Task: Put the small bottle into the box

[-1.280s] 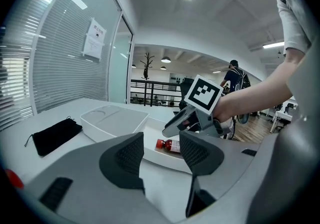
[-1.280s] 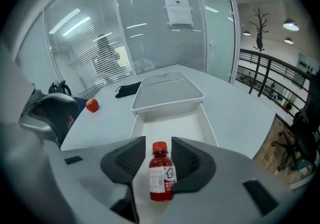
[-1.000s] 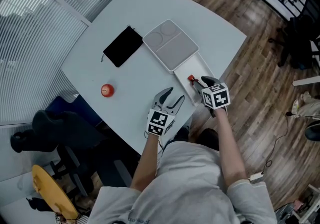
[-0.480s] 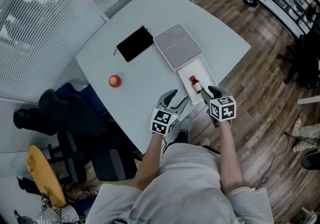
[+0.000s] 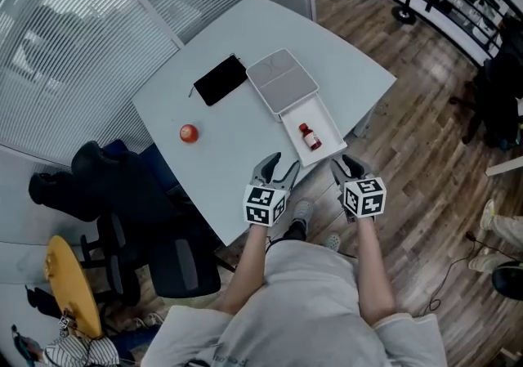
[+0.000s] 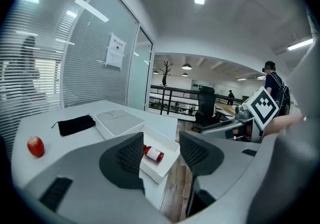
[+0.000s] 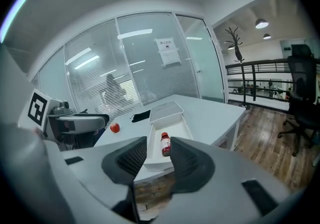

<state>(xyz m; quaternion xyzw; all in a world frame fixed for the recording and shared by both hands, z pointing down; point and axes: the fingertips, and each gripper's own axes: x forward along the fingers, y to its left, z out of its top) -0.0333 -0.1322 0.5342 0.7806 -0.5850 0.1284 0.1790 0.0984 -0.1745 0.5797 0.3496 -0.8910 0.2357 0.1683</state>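
The small bottle (image 5: 309, 137), red-capped with a white label, lies on its side in the open white box (image 5: 325, 122) at the table's near edge. Both grippers hang off the table in front of the person. My left gripper (image 5: 279, 167) is open and empty, and its view shows the bottle (image 6: 153, 154) in the box (image 6: 161, 139) beyond its jaws. My right gripper (image 5: 346, 165) is open with its jaws closing on nothing. Between its jaws the bottle (image 7: 165, 144) and the box (image 7: 170, 125) show farther off.
The box's lid (image 5: 281, 81) lies beside the box, farther in. A black pouch (image 5: 221, 79) and a small red ball (image 5: 189, 133) lie to the left on the white table (image 5: 245, 38). Wooden floor lies below the grippers. A dark office chair (image 5: 122, 194) stands at the left.
My right gripper has drawn back from the bottle in the box and off the table's edge. The left gripper has drawn back too. The bottle stays lying in the box.
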